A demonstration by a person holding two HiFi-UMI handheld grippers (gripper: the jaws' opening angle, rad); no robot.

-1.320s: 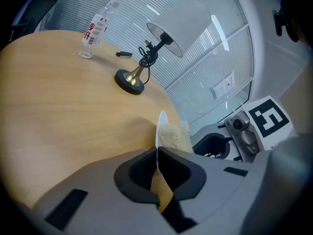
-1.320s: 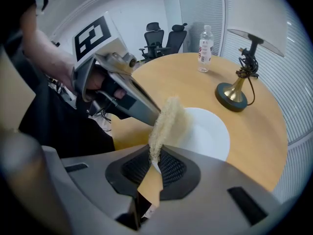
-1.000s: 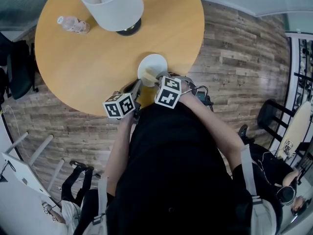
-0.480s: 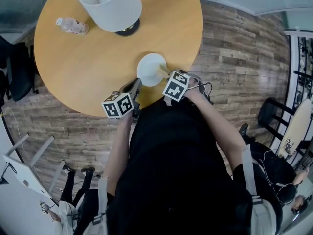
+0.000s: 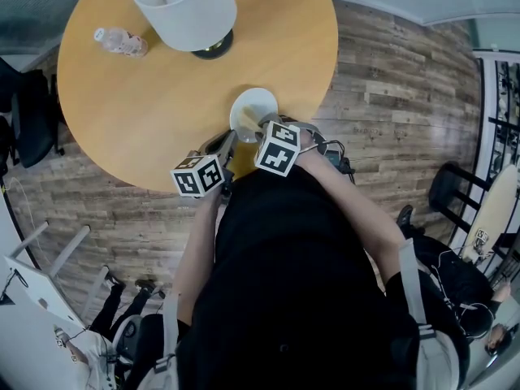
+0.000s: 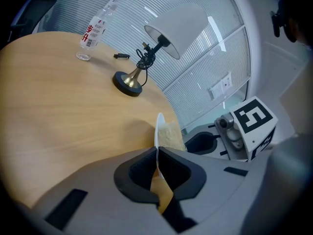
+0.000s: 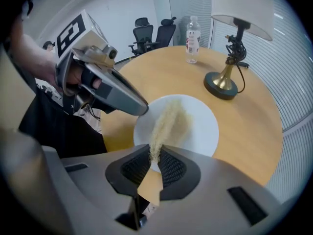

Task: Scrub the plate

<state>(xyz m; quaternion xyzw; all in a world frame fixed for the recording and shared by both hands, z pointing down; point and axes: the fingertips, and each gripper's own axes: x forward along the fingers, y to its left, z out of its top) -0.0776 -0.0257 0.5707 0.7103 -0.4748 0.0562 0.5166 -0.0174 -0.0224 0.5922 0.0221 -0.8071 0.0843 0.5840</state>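
Note:
A white plate [image 5: 250, 104] lies near the front edge of the round wooden table [image 5: 138, 112]. My left gripper [image 6: 157, 153] is shut on the plate's near rim, and the plate [image 6: 159, 129] shows edge-on between its jaws. In the right gripper view, the left gripper [image 7: 111, 89] clamps the rim at the plate's [image 7: 200, 126] left side. My right gripper [image 7: 155, 156] points steeply down and is shut on a beige scrub pad [image 7: 168, 121] that lies flat across the plate's face. In the head view, the right gripper's marker cube [image 5: 278, 147] hides its jaws.
A table lamp with a white shade [image 5: 185, 6] and brass base [image 7: 222, 84] stands at the table's far side. A plastic water bottle [image 5: 120, 41] stands beyond it to the left. Office chairs [image 7: 146, 33] and plank flooring [image 5: 390, 96] surround the table.
The right gripper swung to the right off the plate's middle with the pad, then came back left over the plate. The left gripper and plate stayed put.

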